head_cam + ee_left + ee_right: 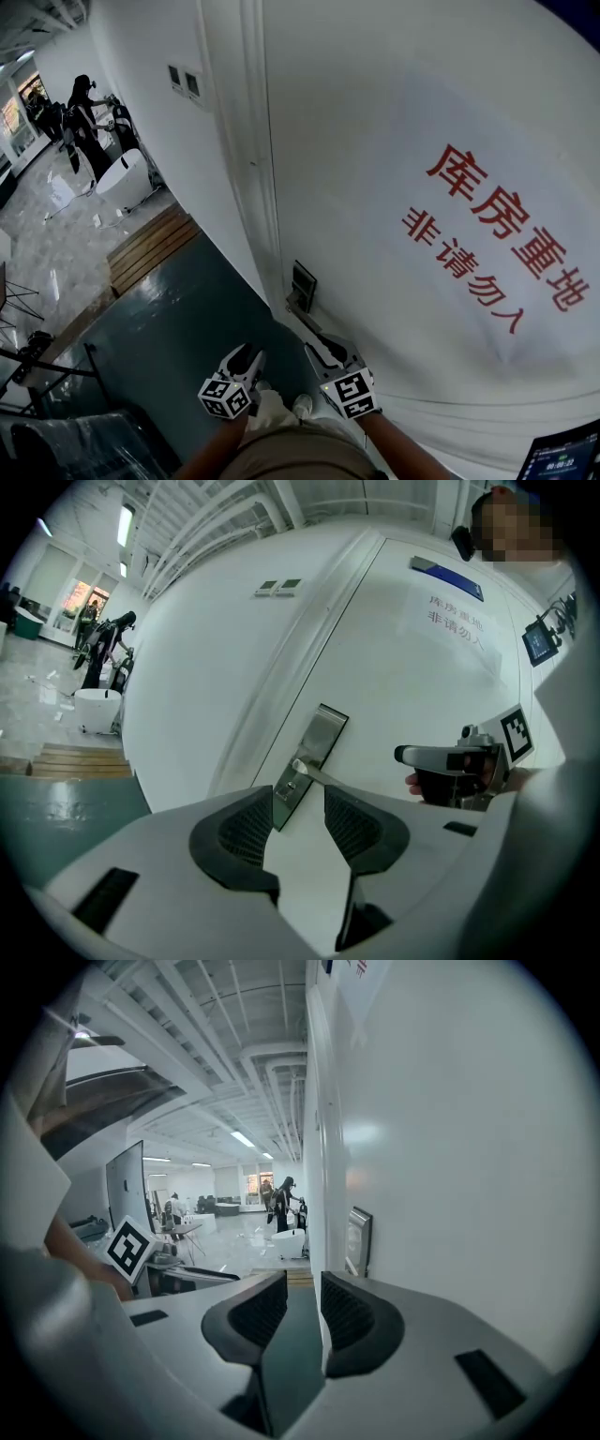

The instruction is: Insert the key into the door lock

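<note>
The door lock (314, 747) is a tall, narrow plate of brushed metal fixed upright on the white door (328, 94), close to the door's edge and beside the door frame (255, 169). A lever handle (322, 772) projects from the middle of the plate. Just below it sits a small darker fitting, which I judge to be the keyhole, though it is too small to confirm. No damage can be made out on the plate.

No key appears in any view — not in the lock, and not between either pair of fingers. Finding: insertion has not begun, and you have nothing in hand to insert.

Your left gripper (298, 801) is aimed squarely at the plate. Its fingers are spread with only open air between them, and the lower part of the plate shows through the gap. That alignment suits an approach to the keyhole or the handle.

Your right gripper (302, 1290) is held near the door surface, on the handle side of the plate, looking along the door's face past the lock. Its fingers are likewise spread and hold nothing.

In the head view both grippers sit low, short of the lock and apart from it, above the dark floor (178, 319).

Recommendation: locate the key before you close in.
</note>
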`<action>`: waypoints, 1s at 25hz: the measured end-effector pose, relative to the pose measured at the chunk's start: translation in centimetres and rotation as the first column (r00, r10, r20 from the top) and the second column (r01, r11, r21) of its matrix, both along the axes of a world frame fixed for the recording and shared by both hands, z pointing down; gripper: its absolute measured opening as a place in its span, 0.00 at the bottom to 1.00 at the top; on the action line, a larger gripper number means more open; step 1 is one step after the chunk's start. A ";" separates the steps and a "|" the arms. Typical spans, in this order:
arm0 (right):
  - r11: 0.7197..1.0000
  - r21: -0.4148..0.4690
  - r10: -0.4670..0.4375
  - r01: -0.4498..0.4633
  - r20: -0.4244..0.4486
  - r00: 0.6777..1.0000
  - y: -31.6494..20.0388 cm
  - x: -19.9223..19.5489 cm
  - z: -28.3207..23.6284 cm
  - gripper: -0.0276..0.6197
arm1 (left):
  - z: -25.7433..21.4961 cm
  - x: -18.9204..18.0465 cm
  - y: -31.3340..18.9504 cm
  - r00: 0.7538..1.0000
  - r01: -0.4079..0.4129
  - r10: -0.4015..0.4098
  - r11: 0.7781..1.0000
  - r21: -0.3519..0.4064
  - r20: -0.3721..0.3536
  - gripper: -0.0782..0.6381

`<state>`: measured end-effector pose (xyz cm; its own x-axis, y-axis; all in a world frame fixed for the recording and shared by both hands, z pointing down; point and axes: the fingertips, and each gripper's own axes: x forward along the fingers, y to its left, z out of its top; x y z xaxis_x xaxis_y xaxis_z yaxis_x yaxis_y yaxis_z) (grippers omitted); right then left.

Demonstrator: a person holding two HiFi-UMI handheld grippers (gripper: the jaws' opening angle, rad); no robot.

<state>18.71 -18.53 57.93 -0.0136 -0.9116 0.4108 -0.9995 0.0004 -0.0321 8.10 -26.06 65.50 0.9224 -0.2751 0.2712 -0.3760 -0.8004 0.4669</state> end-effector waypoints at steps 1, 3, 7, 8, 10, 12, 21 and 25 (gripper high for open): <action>1.000 -0.002 -0.004 0.004 -0.002 1.000 0.1 -0.2 0.1 0.23 | 0.1 -0.5 0.1 1.000 0.008 -0.008 1.000 0.002 0.005 0.34; 1.000 -0.012 -0.008 0.008 -0.007 1.000 0.4 -0.5 0.4 0.23 | 0.1 -1.3 0.1 1.000 0.021 -0.021 1.000 0.007 0.008 0.34; 0.999 -0.040 -0.020 0.019 -0.016 1.000 0.7 -1.2 0.9 0.23 | -0.3 -2.9 -0.3 0.999 0.041 -0.041 0.999 0.023 0.002 0.34; 0.999 -0.043 -0.025 0.024 -0.017 1.000 0.7 -1.5 1.0 0.23 | -0.3 -3.3 -0.3 0.999 0.043 -0.043 0.999 0.029 0.004 0.34; 0.998 -0.046 -0.040 0.039 -0.022 0.999 0.6 -2.4 1.0 0.23 | -0.4 -4.2 -0.5 0.999 0.050 -0.050 0.998 0.034 0.006 0.34; 0.997 -0.051 -0.060 0.058 -0.031 0.998 0.3 -3.4 0.9 0.23 | -0.3 -5.3 -0.6 0.998 0.062 -0.062 0.998 0.034 0.011 0.34; 0.989 -0.047 -0.142 0.140 -0.049 0.989 -1.0 -9.1 0.6 0.23 | -0.8 -12.3 -0.4 0.992 0.123 -0.124 0.991 0.048 0.024 0.32; 0.987 -0.038 -0.161 0.159 -0.055 0.985 -1.4 -11.7 0.2 0.23 | -0.9 -15.9 -0.2 0.986 0.165 -0.167 0.985 0.055 0.023 0.28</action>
